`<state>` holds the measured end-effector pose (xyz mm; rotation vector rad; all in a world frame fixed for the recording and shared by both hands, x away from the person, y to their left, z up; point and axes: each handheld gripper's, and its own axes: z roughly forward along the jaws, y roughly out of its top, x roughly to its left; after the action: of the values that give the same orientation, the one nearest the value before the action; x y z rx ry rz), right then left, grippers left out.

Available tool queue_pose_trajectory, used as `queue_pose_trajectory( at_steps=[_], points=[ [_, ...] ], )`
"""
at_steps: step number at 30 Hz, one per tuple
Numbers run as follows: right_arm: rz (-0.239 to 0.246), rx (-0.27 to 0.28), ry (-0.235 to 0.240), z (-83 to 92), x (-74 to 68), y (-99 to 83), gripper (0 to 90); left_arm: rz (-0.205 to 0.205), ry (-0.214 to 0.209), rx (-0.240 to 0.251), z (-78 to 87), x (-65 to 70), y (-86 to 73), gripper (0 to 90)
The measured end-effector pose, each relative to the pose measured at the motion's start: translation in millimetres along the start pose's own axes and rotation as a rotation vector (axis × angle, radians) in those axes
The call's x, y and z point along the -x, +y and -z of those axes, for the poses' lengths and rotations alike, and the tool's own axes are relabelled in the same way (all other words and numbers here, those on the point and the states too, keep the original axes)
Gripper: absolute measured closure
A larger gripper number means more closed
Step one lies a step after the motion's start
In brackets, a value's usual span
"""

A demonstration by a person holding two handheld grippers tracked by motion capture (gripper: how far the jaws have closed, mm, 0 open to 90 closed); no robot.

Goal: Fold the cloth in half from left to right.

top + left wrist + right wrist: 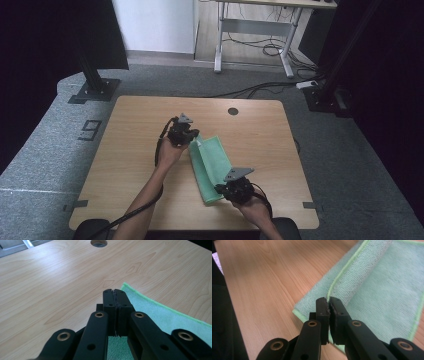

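The soft mint-green microfibre cloth at the centre of the high view has a brighter lime-green stitched hem, plain in the right gripper view. The rectangular light-wood desk under it shows pale tan grain with darker brown streaks. Both tongs, left and right, are matt black with brass-coloured rivets. The speckled grey carpet floor bears a black numeral at the left of the frame.

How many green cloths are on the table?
1. A single soft green microfibre cloth lies on the light wooden table, right of centre, its long edge lifted partway over. Nothing suggests another, though one could hide beneath.
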<state>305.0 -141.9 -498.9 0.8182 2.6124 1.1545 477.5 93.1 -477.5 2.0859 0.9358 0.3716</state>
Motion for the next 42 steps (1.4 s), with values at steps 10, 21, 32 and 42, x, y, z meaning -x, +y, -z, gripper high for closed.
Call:
queue_pose_trajectory(
  at_steps=[10,21,32,42],
  points=[
    [-0.045,0.003,-0.031,7.7,15.0,-14.0,85.3,-0.013,0.003,-0.026,-25.3,9.2,4.9,88.0],
    [-0.068,-0.018,-0.056,3.1,27.0,-21.8,85.3,-0.027,0.019,-0.063,-46.1,10.4,4.6,87.8],
    [-0.086,-0.042,-0.067,-2.6,34.9,-28.2,84.8,-0.017,0.031,-0.096,-68.3,10.4,-1.6,85.4],
    [-0.092,-0.039,-0.073,0.0,36.7,-30.2,79.6,-0.043,0.073,-0.085,-62.0,7.6,0.2,53.4]
  ],
)
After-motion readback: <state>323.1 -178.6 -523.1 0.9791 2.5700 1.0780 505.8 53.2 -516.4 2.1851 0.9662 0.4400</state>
